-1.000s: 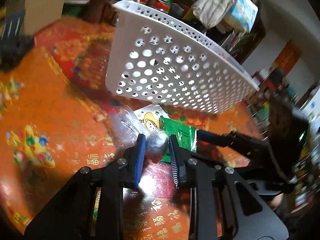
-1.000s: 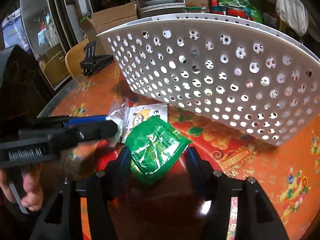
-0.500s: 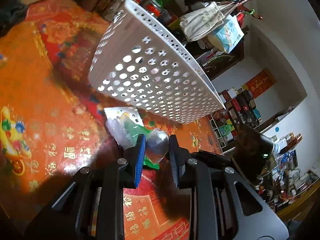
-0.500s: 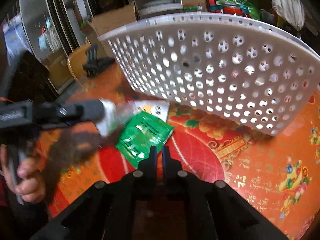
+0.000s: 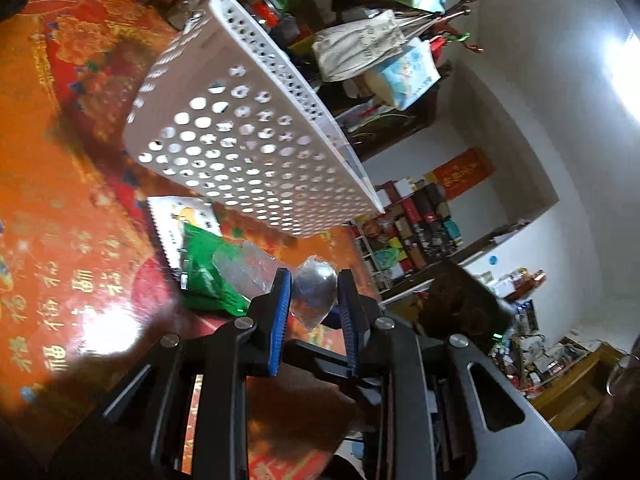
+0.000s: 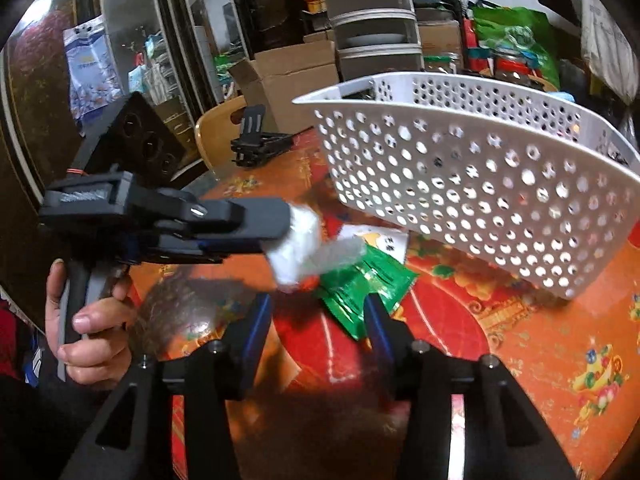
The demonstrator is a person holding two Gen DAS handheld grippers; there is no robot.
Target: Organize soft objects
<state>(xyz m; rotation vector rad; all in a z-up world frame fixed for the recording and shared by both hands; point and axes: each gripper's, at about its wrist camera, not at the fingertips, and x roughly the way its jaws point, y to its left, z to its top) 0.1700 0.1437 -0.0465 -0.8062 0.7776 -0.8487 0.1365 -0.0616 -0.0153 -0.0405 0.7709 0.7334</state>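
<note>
My left gripper (image 5: 312,284) is shut on a clear plastic bag (image 5: 314,294) and holds it above the table; the right wrist view shows it (image 6: 298,248) as a white, see-through wad at the fingertips. A green packet (image 6: 366,288) lies flat on the red and orange tablecloth, also in the left wrist view (image 5: 206,270), partly on a white cartoon packet (image 5: 178,220). My right gripper (image 6: 318,308) is open and empty, its jaws on either side of the green packet's near end. A white perforated basket (image 6: 480,196) stands behind the packets.
A black stand (image 6: 260,144) lies at the table's far edge by a wooden chair back (image 6: 216,124). Boxes, jars and bags crowd behind the basket. Shelves (image 5: 416,220) and a hanging cloth bag (image 5: 360,50) stand beyond the table.
My left gripper has lifted the plastic bag off the table and tilted. My right gripper, shut half a second ago, has opened again around the green packet's end.
</note>
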